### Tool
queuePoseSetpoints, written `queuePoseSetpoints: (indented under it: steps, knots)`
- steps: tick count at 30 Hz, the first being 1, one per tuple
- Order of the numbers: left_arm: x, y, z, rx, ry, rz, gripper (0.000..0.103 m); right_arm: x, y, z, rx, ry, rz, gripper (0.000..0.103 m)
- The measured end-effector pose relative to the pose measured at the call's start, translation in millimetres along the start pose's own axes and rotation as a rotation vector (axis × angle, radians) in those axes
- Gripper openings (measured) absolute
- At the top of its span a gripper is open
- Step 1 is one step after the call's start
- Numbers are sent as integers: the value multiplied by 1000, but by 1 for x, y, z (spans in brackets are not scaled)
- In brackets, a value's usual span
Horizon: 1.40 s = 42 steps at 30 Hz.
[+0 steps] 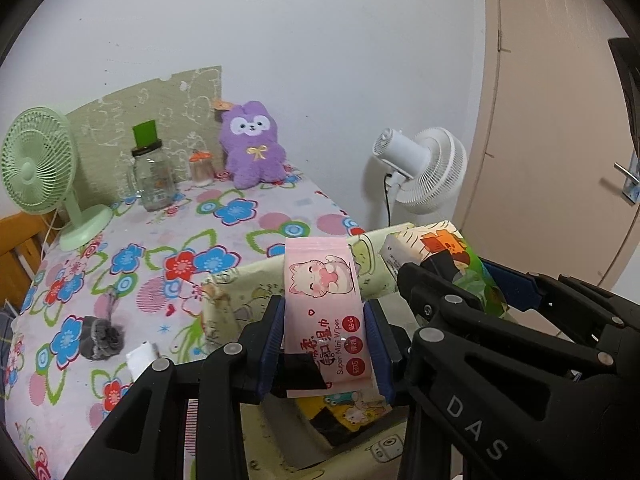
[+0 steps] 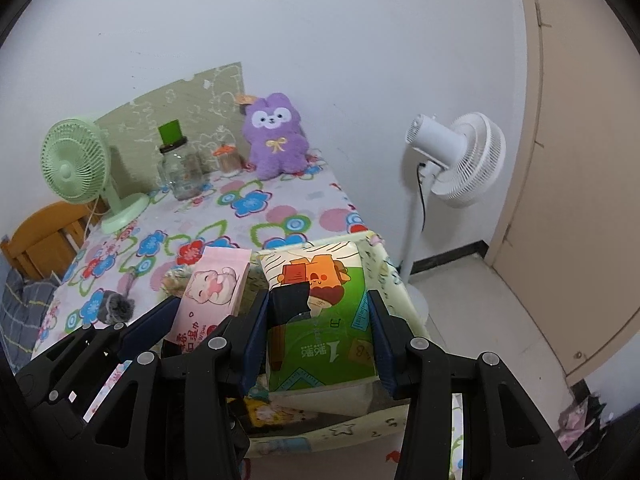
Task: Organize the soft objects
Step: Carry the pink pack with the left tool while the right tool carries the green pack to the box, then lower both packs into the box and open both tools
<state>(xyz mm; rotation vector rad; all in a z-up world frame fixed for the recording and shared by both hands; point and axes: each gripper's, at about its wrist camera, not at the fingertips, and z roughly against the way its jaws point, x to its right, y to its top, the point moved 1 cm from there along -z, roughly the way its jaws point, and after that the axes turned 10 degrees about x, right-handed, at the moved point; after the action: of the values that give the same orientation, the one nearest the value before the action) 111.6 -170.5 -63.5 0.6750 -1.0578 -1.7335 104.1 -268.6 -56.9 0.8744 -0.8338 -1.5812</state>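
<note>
Over the cloth box [image 2: 384, 264], the left gripper [image 1: 326, 344] clamps the pink wipes pack [image 1: 326, 300] and the right gripper [image 2: 320, 340] the tissue pack [image 2: 320, 312]; both look light, squashy and slick, best held mid-body.

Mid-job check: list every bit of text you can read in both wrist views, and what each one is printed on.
"Super Mini Wipes": pink wipes pack held in the left gripper.
"DAS": black body of the right gripper.
Chinese characters and red dots on the pink pack: too small to read.
Print on the green tissue pack in the right gripper: upside down, not readable.
</note>
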Motion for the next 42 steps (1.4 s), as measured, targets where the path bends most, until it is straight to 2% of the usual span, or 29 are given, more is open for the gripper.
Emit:
queuePoseSetpoints:
  steps: [14, 21, 26, 28, 30, 34, 36, 38, 42]
  knots:
    - [10, -12, -34, -116, -28, -51, 41, 17, -16, -24, -72, -21, -24, 50]
    - [9, -13, -41, -205, -83, -49, 42, 17, -15, -37, -88, -6, -26, 50]
    - [7, -14, -41, -215, -70, -47, 44, 13, -15, -45, -93, 33, -16, 51]
    - [7, -13, -40, -208, -48, -53, 49, 11, -13, -47, -90, 43, -12, 51]
    - [6, -12, -40, -200, -24, -49, 68, 9, -12, -47, -88, 50, -7, 51]
    - [4, -11, -39, -204, -22, -43, 69, 6, -12, -48, -85, 65, -3, 58]
    - [3, -10, -38, -203, -21, -43, 71, 5, -11, -49, -87, 67, -3, 66]
    - [3, -10, -36, -198, -21, -45, 73, 4, -12, -46, -80, 66, -4, 79]
    - [2, -8, -31, -182, -18, -47, 77, 2, -9, -38, -63, 43, 12, 85]
